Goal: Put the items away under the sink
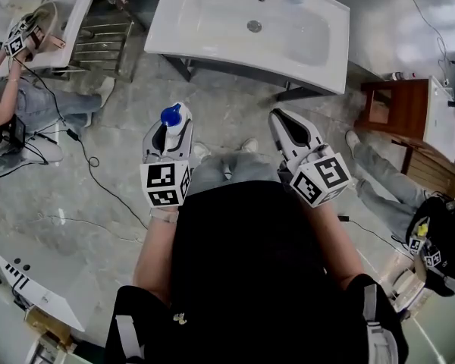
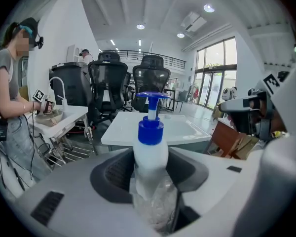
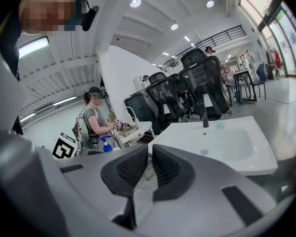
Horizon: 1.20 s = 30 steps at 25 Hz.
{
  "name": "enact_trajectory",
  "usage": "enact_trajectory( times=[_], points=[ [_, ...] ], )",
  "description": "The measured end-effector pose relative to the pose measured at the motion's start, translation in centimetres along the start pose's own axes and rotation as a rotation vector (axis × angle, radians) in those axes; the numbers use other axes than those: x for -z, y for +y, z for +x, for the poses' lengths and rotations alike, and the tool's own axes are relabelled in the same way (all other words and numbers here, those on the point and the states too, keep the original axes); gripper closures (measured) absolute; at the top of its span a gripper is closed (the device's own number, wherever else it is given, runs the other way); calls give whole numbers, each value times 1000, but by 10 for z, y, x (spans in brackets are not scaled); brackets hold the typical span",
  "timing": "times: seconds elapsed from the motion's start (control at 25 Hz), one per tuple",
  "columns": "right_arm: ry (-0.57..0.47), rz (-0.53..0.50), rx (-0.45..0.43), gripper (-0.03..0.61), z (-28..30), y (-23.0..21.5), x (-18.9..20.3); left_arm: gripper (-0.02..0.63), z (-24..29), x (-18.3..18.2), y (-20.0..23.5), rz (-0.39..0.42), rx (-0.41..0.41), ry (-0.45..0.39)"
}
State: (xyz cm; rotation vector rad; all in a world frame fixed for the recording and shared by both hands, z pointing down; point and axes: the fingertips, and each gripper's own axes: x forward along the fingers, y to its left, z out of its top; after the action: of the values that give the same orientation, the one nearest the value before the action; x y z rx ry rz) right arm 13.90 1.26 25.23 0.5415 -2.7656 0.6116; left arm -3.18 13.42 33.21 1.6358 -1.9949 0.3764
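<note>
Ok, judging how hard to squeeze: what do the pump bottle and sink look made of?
Pump bottle: seemingly plastic, milky white above, clear and crinkly lower down, with a glossy blue pump head. Sink: smooth glossy white, probably ceramic or cast resin; can't tell which.

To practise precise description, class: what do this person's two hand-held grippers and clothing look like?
Both the left hand-held gripper and right hand-held gripper have smooth white shells, dark grey ribbed pads and a rear cube of black-and-white square markers. The person wears a black top.
</note>
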Motion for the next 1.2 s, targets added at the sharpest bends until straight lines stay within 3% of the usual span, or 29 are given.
enact_trajectory(
  times=[0.56, 0.96, 1.2],
  points=[
    [122, -77, 11, 535, 41, 69, 46, 405, -4, 53, 44, 13, 96, 29],
    [213, -114, -48, 535, 69, 41, 67, 405, 22, 80, 50, -56, 18, 35],
    [304, -193, -163, 535, 98, 22, 90, 405, 53, 115, 48, -144, -68, 49]
  ],
)
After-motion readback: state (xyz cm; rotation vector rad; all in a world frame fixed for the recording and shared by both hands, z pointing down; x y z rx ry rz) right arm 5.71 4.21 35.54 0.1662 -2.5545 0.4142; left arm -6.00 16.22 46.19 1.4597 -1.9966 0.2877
